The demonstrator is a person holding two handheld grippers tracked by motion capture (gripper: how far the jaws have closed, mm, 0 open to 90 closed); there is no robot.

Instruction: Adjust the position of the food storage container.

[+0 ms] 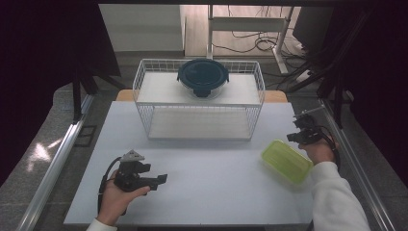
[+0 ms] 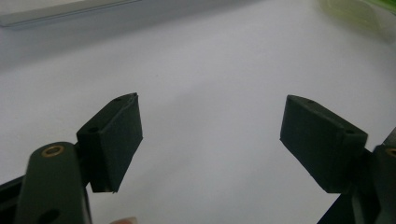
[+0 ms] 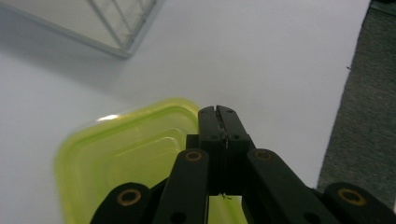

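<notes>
A lime-green rectangular food container point(image 1: 286, 161) lies on the white tabletop point(image 1: 207, 183) at the right. My right gripper point(image 1: 294, 135) hangs just past its far right corner, black jaws pressed together with nothing between them. In the right gripper view the shut gripper point(image 3: 218, 112) sits over the edge of the green container point(image 3: 130, 149). My left gripper point(image 1: 156, 180) rests low at the front left, held in a hand. Its jaws stand wide apart in the left gripper view point(image 2: 210, 135) over bare tabletop. A blurred bit of the green container point(image 2: 359, 9) shows at that view's top right.
A white wire rack point(image 1: 144, 79) with two shelves stands at the back middle. A round container with a dark blue lid point(image 1: 203, 76) sits on its top shelf. The rack's lower corner point(image 3: 116, 28) shows in the right gripper view. Grey floor lies beyond the table's right edge point(image 3: 364, 116).
</notes>
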